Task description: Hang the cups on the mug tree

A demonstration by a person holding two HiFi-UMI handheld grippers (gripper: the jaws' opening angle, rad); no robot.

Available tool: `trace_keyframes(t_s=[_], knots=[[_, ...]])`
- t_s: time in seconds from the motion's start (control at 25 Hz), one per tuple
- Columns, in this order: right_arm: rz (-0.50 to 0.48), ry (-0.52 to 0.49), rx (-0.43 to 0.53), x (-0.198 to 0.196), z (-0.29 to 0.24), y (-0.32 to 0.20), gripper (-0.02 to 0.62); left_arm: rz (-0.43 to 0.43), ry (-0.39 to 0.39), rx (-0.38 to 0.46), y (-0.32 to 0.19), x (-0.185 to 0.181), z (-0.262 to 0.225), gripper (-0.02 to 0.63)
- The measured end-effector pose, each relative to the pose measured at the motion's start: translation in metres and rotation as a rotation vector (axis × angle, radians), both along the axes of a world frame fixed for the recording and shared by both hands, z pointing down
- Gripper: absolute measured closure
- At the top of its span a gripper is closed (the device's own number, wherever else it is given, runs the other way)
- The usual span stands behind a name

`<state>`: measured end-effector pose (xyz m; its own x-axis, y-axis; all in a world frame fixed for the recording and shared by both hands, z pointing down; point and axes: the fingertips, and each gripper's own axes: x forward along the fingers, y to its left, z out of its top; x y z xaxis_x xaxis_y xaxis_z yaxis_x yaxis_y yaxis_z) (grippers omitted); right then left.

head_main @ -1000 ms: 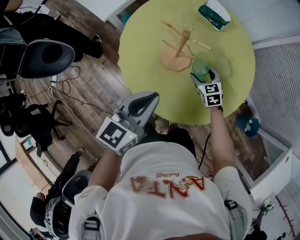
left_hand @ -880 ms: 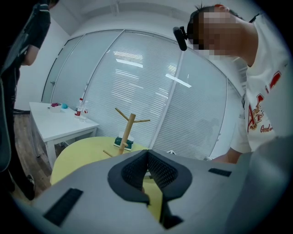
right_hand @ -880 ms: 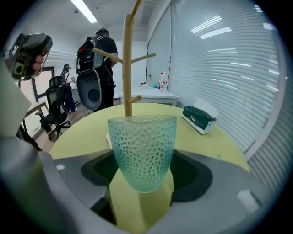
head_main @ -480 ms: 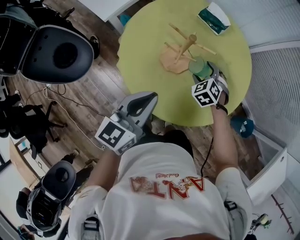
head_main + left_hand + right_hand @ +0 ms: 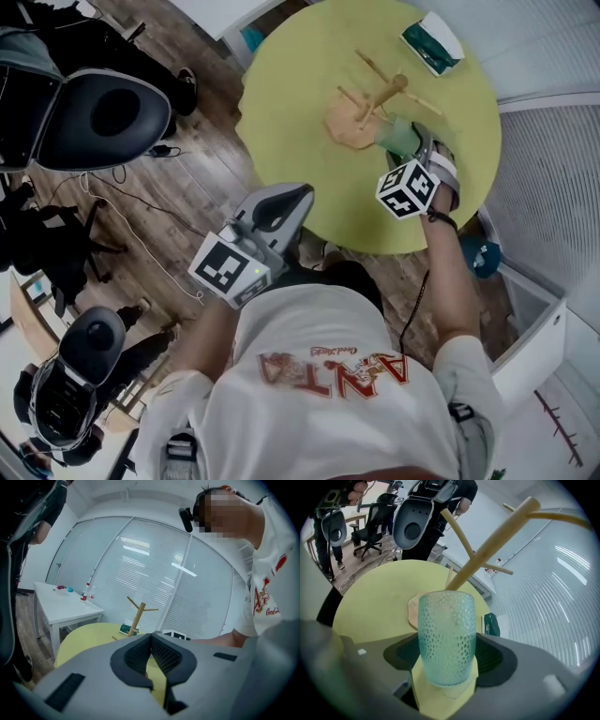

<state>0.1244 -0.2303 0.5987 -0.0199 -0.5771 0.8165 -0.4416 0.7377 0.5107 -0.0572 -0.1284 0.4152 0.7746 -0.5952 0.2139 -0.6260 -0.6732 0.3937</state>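
Head view: outstretched right tool (image 5: 410,148) grips green cup (image 5: 396,134) beside mug tree (image 5: 375,101); left tool (image 5: 292,197) clenched, off-table.

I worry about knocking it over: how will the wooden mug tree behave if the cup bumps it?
Probably light: the mug tree is a thin post with slim pegs, so a bump may slide or tip it. Its wide flat base should help somewhat. The right hand-held gripper holds the dimpled green cup close by it.
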Motion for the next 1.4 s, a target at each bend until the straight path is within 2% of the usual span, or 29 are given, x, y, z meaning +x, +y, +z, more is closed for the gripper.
trace_keyframes(t_s=[0.24, 0.52, 0.64, 1.0, 1.16, 1.4], knots=[[-0.079, 0.090, -0.006, -0.014, 0.005, -0.005, 0.256, -0.011, 0.010, 0.005, -0.001, -0.008, 0.000, 0.597], [-0.186, 0.296, -0.041, -0.026, 0.019, -0.006, 0.256, -0.023, 0.010, -0.006, 0.001, -0.021, 0.003, 0.597], [-0.201, 0.361, -0.068, -0.022, 0.023, -0.008, 0.256, -0.023, 0.014, -0.006, -0.001, -0.022, 0.004, 0.597], [-0.132, 0.407, -0.131, -0.014, 0.034, -0.012, 0.255, -0.025, 0.024, -0.014, -0.006, -0.023, 0.006, 0.597], [-0.129, 0.425, -0.128, -0.016, 0.035, -0.016, 0.253, -0.026, 0.029, -0.014, -0.009, -0.026, 0.007, 0.597], [-0.136, 0.392, -0.096, -0.018, 0.033, -0.014, 0.253, -0.023, 0.032, -0.012, -0.012, -0.028, 0.005, 0.597]])
